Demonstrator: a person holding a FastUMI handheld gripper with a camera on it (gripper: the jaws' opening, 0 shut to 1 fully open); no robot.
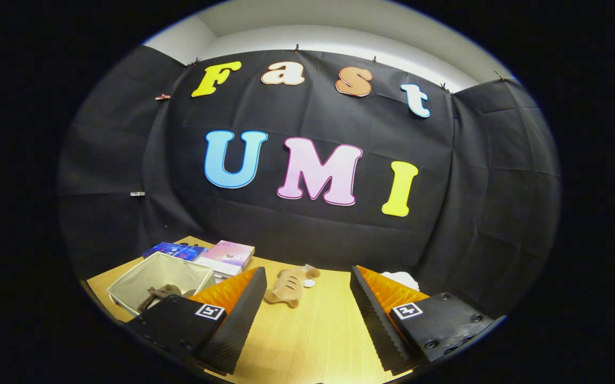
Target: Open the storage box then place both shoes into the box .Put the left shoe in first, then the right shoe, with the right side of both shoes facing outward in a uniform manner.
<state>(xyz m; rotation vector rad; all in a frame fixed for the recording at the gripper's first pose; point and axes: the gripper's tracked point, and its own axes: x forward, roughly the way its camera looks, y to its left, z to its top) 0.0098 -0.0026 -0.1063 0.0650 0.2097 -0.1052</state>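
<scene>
The hand-held gripper (307, 298) hangs spread wide above the wooden counter (312, 341), grasping nothing. Beyond its left finger an open storage box (126, 290) holds a brownish shoe (159, 294), though its heading is hard to make out. The other tan shoe (288, 287) lies on the counter just ahead between the fingers, long axis slanting away rightward. Books (216, 256) lie behind the box.

Recording booth: black cloth walls (307, 224), wooden table (312, 330).
</scene>
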